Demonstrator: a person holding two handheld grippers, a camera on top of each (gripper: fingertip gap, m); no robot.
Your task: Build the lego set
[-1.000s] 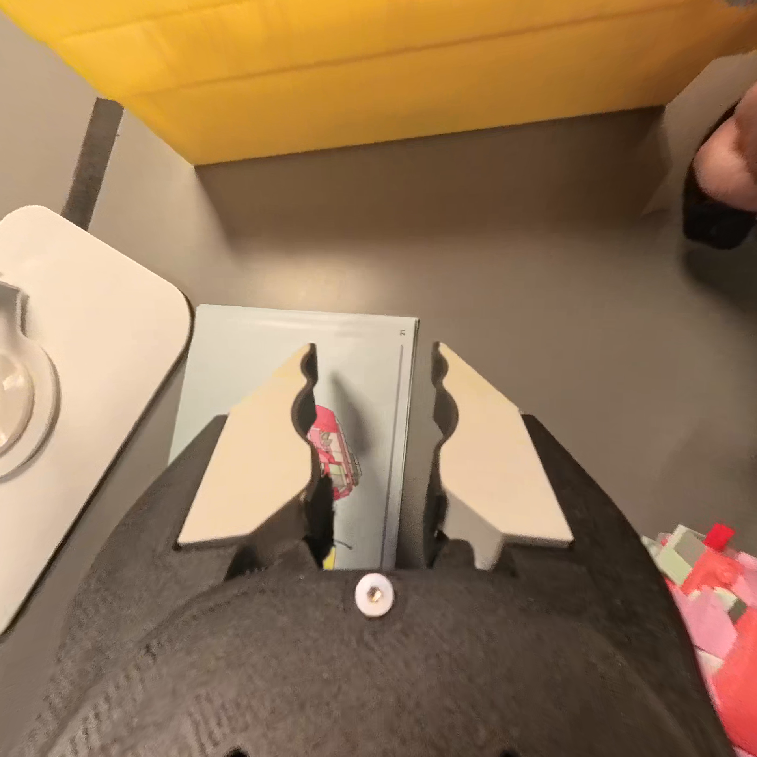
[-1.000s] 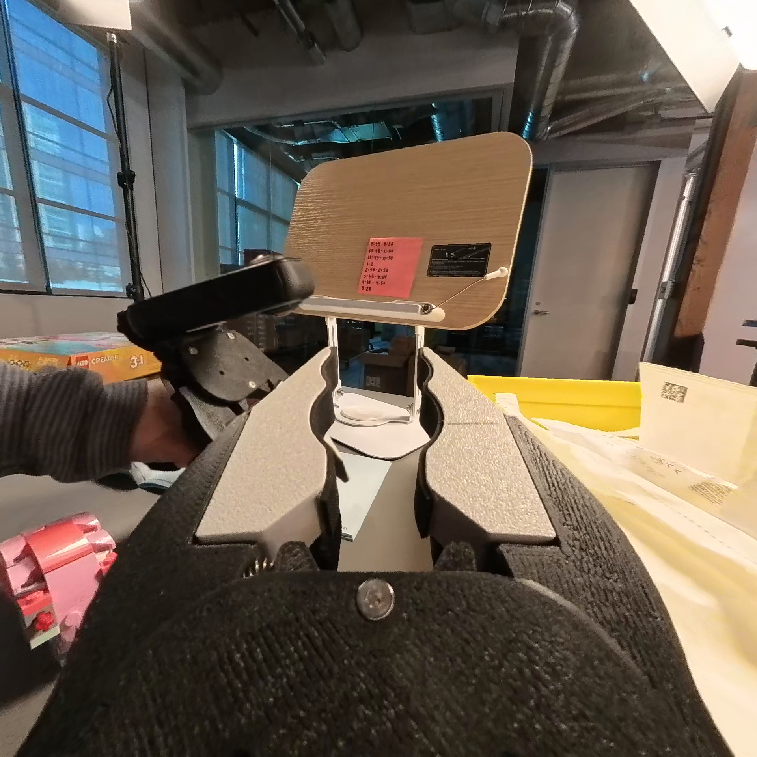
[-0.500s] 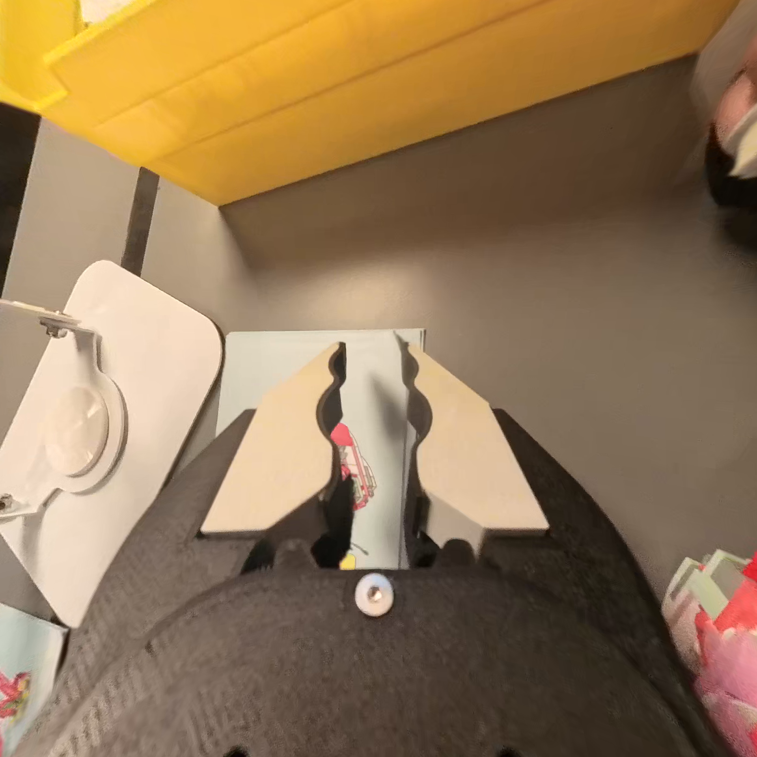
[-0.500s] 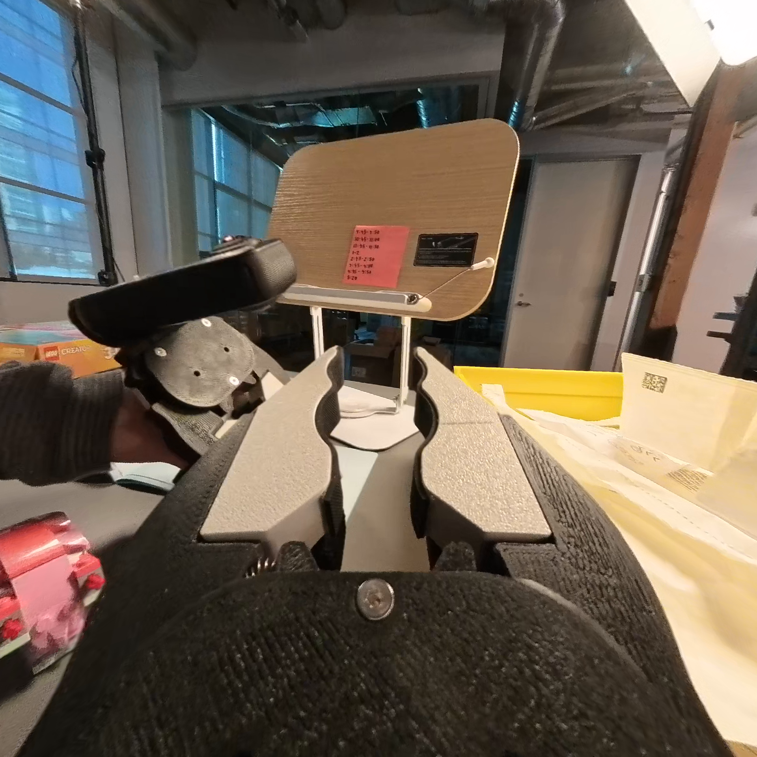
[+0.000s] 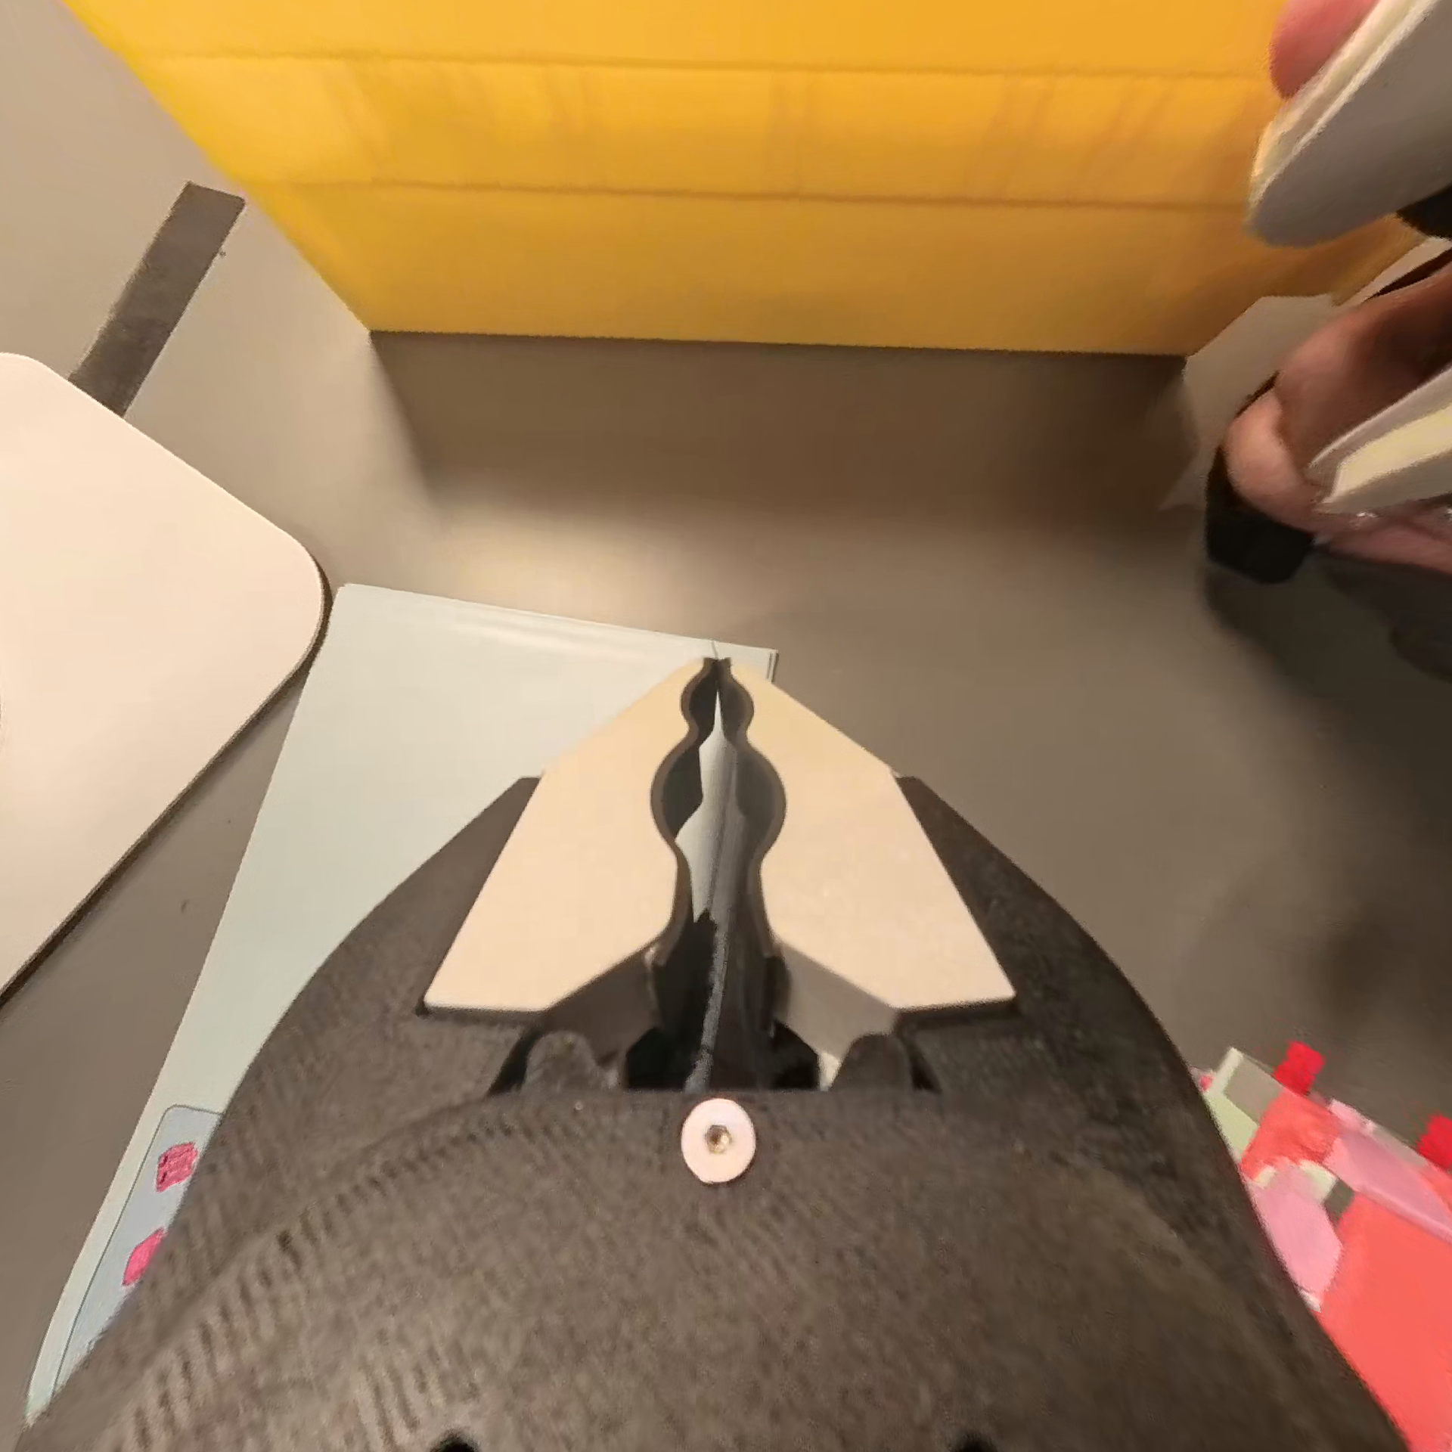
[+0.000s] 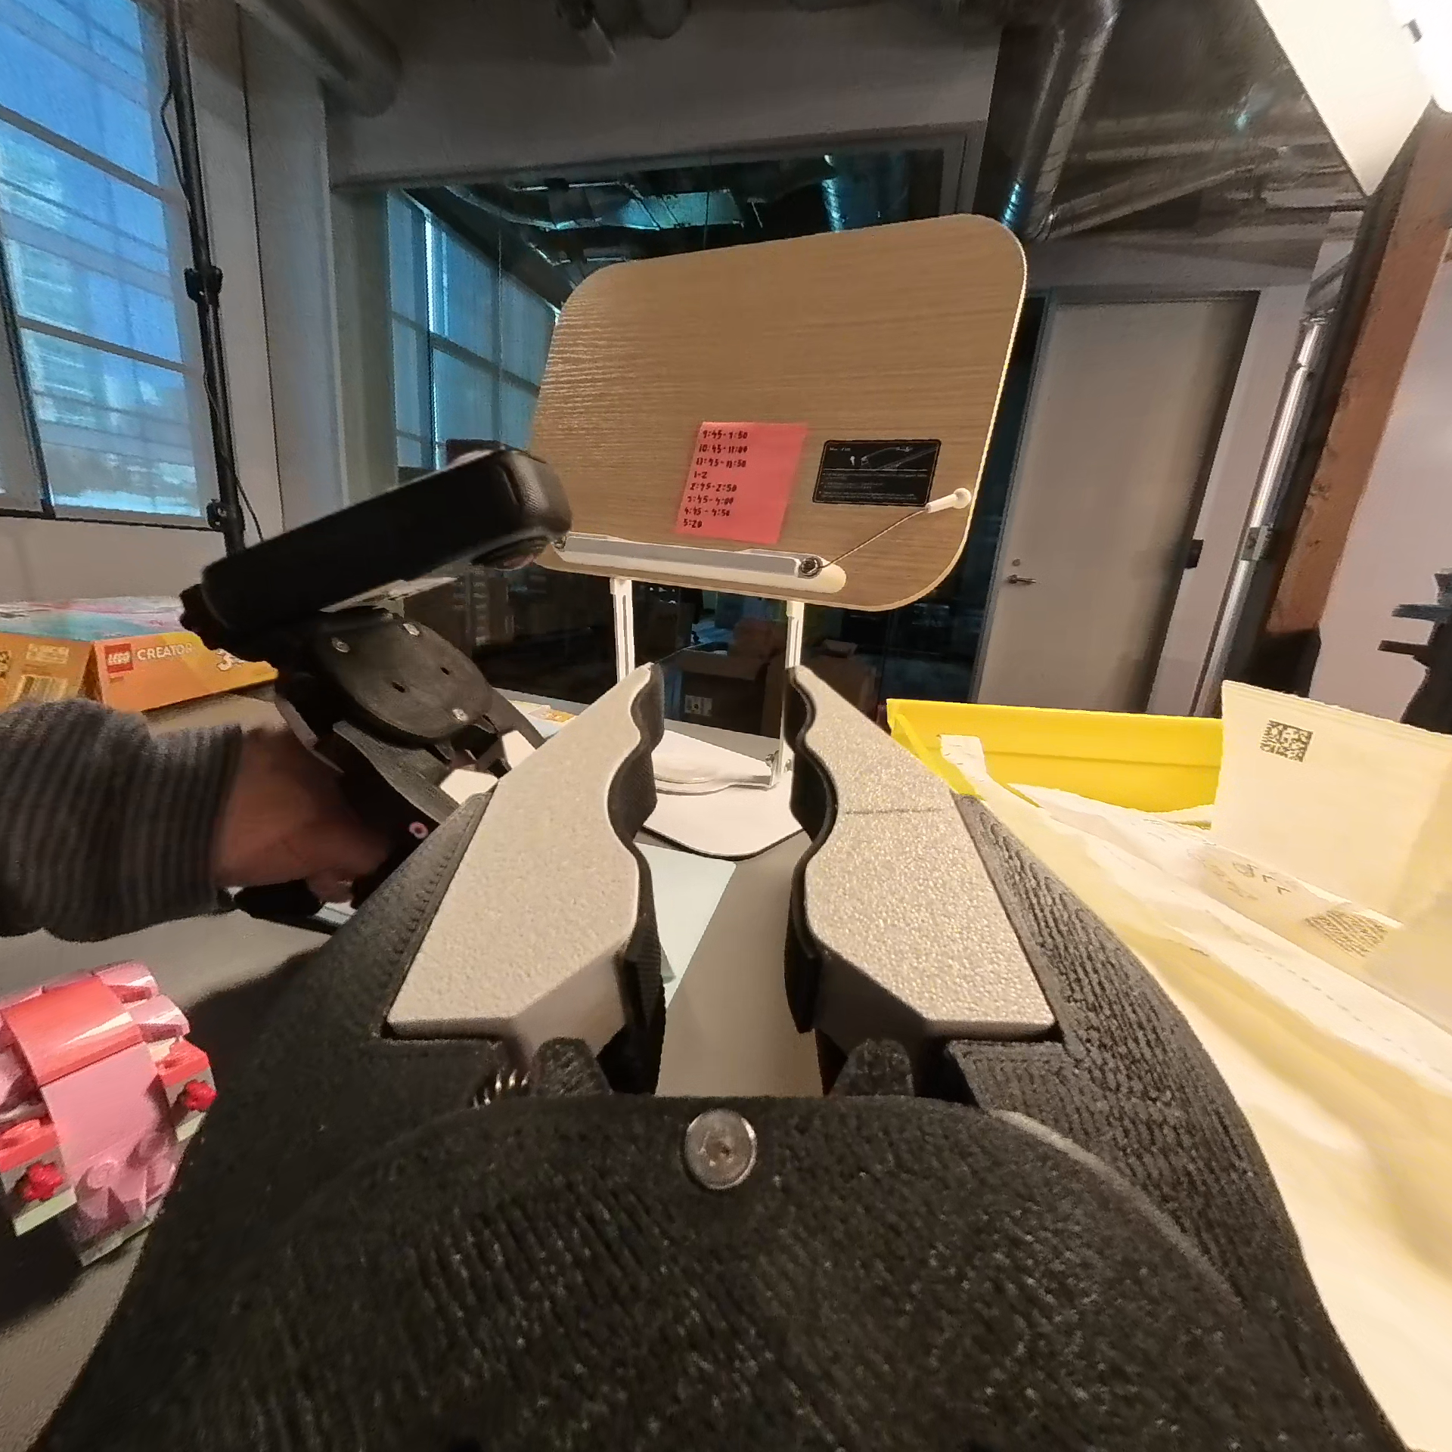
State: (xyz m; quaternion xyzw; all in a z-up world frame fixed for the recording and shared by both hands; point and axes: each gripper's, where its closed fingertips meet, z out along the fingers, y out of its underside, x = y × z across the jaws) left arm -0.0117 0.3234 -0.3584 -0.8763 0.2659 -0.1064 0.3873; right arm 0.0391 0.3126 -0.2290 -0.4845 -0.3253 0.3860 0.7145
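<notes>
A pale blue booklet (image 5: 471,707) lies on the grey table (image 5: 943,511). My left gripper (image 5: 716,668) is shut over the booklet's right edge. A thin pale page (image 5: 719,817) stands pinched between its pads, and its edge pokes out at the tips. In the right wrist view the left gripper (image 6: 393,628) is held in a hand, tilted down over the booklet (image 6: 691,888). My right gripper (image 6: 719,683) is open and empty, raised above the table and facing a wooden book stand (image 6: 786,377). One of its grey fingers (image 5: 1351,133) shows at the upper right of the left wrist view.
A yellow bin (image 5: 707,157) stands behind the booklet, with pale padded envelopes (image 6: 1178,943) in it. The stand's white base (image 5: 118,589) lies to the left. A pink and red brick model (image 5: 1336,1178) sits to the right. An orange toy box (image 6: 141,660) lies far left. The grippers' ends are close to 12 cm from one another.
My left gripper's jaws went from wide open to shut, taking hold of a page of the booklet. My right gripper narrowed slightly and stayed facing the book stand.
</notes>
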